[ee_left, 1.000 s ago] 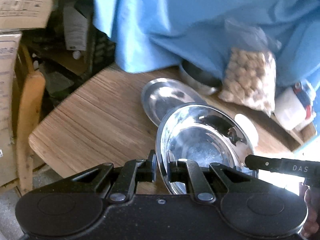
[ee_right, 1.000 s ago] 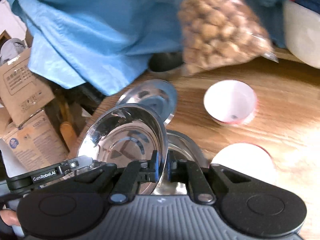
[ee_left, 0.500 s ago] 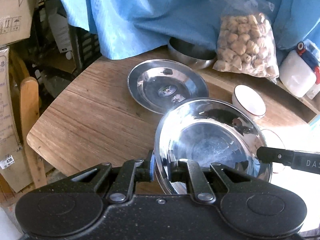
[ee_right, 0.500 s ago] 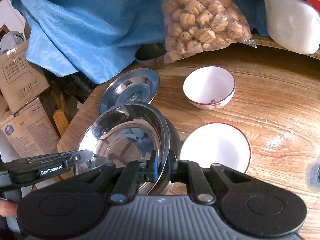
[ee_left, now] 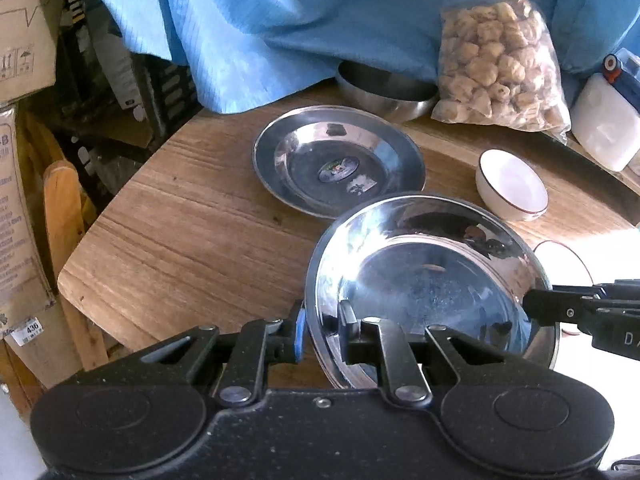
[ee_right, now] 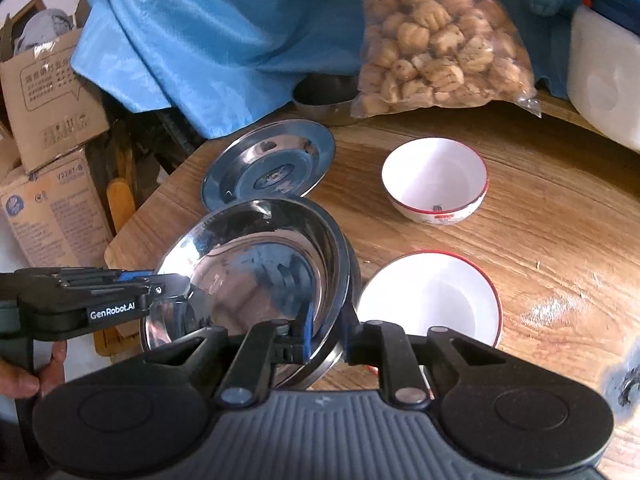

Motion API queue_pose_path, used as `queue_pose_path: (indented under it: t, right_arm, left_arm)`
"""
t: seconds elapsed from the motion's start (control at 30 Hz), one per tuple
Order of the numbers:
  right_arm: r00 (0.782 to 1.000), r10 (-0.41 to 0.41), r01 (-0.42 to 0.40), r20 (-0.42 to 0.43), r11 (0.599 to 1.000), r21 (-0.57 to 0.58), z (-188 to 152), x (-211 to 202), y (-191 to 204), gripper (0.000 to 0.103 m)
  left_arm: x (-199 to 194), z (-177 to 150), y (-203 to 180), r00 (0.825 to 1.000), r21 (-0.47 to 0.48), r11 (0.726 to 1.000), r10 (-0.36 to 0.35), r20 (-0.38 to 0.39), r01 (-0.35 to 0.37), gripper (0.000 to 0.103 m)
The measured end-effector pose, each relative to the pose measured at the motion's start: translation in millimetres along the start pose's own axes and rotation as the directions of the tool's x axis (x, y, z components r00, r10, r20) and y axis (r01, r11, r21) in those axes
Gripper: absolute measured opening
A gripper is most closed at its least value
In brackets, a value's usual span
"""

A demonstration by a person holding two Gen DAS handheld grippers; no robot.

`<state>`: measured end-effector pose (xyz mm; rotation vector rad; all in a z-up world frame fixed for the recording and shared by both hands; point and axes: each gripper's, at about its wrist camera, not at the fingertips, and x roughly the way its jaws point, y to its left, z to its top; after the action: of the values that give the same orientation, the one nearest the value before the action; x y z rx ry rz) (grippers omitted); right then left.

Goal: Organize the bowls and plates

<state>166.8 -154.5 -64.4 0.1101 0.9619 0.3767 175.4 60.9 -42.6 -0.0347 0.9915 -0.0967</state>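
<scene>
Two nested steel bowls (ee_left: pixel 432 280) (ee_right: pixel 256 264) rest near the table's front edge. My left gripper (ee_left: pixel 322 330) straddles their near rim with a small gap at each finger. My right gripper (ee_right: pixel 326 330) straddles the opposite rim, also slightly open. A flat steel plate (ee_left: pixel 340 160) (ee_right: pixel 272 160) lies behind them. A small white red-rimmed bowl (ee_left: pixel 512 186) (ee_right: pixel 434 178) sits further right. A white red-rimmed plate (ee_right: pixel 432 300) lies beside the steel bowls. Another steel bowl (ee_left: pixel 384 88) stands at the back under the blue cloth.
A bag of brown puffs (ee_left: pixel 496 64) (ee_right: pixel 440 40) and a white plastic jug (ee_left: pixel 608 136) stand at the back. A blue cloth (ee_left: pixel 280 20) hangs behind. Cardboard boxes (ee_right: pixel 48 160) and a wooden chair (ee_left: pixel 68 208) crowd the table's left edge (ee_left: pixel 80 280).
The held steel bowl has come down into the lower steel bowl. Both grippers' jaws have widened slightly on the rim.
</scene>
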Motion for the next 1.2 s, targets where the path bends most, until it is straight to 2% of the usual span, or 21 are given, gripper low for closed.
queue_pose_path:
  t: [0.13,0.23,0.33,0.4,0.43,0.53,0.6,0.63,0.67,0.7,0.77,1.0,1.2]
  right_arm:
    - [1.0,-0.008,0.008,-0.002,1.0,-0.029,3.9,1.1,5.1,0.023]
    - [1.0,-0.016,0.016,-0.001,0.999,-0.042,5.6,1.8,8.7,0.033]
    - [1.0,-0.027,0.027,0.01,0.999,-0.04,7.2,0.9,9.6,0.038]
    - [0.999,-0.039,0.04,0.028,0.998,-0.041,9.0,-1.5,11.4,0.045]
    - [0.998,-0.046,0.048,0.037,0.998,-0.042,9.8,-2.8,12.4,0.053]
    - [0.996,-0.074,0.077,0.059,0.996,-0.048,12.2,-5.9,15.3,0.062]
    - [0.993,-0.096,0.099,0.067,0.994,-0.041,13.9,-6.0,16.3,0.076]
    - [0.992,-0.109,0.112,0.071,0.993,-0.04,14.6,-5.8,16.7,0.087]
    - [0.989,-0.123,0.126,0.079,0.992,-0.031,15.3,-6.5,16.9,0.091]
    - [0.987,-0.131,0.133,0.09,0.991,-0.021,16.2,-7.8,16.5,0.093]
    - [0.983,-0.144,0.144,0.11,0.99,0.005,17.4,-10.0,15.5,0.103]
    - [0.962,-0.145,0.115,0.229,0.983,0.14,20.8,-25.3,7.0,0.103]
    - [0.966,-0.15,0.118,0.211,0.98,0.158,30.0,-16.8,13.5,0.103]
  left_arm:
    - [3.7,-2.2,1.7,1.0,-0.002,1.0,-0.002,-0.015,0.002,0.02]
    - [1.9,-2.5,3.1,1.0,0.0,1.0,-0.011,0.01,0.011,0.028]
    - [-0.1,-2.1,5.3,0.999,0.004,1.0,-0.016,0.03,0.015,0.043]
    - [-1.4,-1.4,9.5,0.999,-0.012,1.0,-0.017,0.04,0.017,0.053]
    - [-2.6,-0.8,11.5,0.999,-0.022,1.0,-0.018,0.048,0.019,0.055]
    - [-6.8,2.0,18.6,0.997,-0.047,0.999,-0.007,0.081,0.011,0.076]
    - [-9.6,5.2,22.1,0.993,-0.055,0.998,0.011,0.114,-0.004,0.096]
    - [-10.4,7.1,23.7,0.991,-0.058,0.998,0.023,0.128,-0.015,0.099]
    - [-11.0,9.2,25.5,0.989,-0.061,0.998,0.034,0.143,-0.025,0.102]
    - [-11.3,11.4,27.2,0.987,-0.063,0.998,0.04,0.156,-0.03,0.102]
    - [-10.0,15.8,31.2,0.985,-0.071,0.997,0.043,0.168,-0.032,0.102]
    - [-4.5,21.9,56.2,0.982,-0.163,0.987,0.042,0.183,-0.012,0.102]
    - [8.6,31.8,82.1,0.981,-0.233,0.973,0.048,0.187,-0.003,0.102]
